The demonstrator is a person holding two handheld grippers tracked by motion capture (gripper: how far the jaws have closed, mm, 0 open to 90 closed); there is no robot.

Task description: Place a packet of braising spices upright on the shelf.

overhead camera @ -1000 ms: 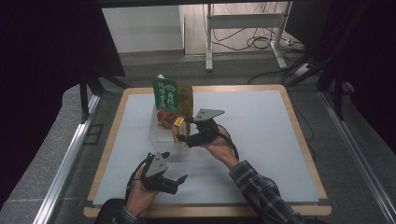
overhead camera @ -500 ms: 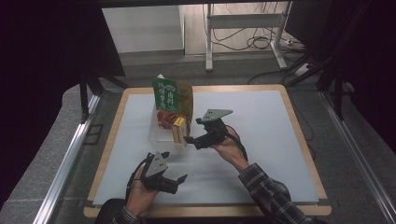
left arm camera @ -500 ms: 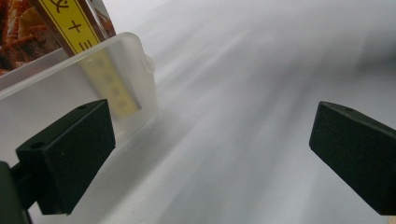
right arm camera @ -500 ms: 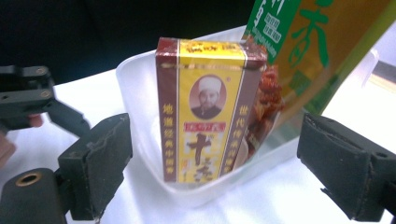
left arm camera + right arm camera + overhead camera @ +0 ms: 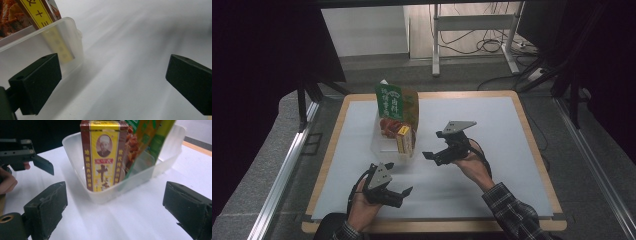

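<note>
One clear tub (image 5: pixel 140 173), three packs upright inside. Yellow box (image 5: pixel 103 155) stands long axis vertical, facing my right gripper (image 5: pixel 115 212), just ahead; jaws spread, just been opening, nothing between.

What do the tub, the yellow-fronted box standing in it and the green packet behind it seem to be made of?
Tub: apparently frosted, translucent plastic with a matte finish; the box's lower end shows blurred through its wall. Yellow-fronted box: probably printed cardboard, with crisp straight edges, flat faces and a slight sheen. Green packet: looks like glossy printed film or foil, though coated card cannot be ruled out.
</note>
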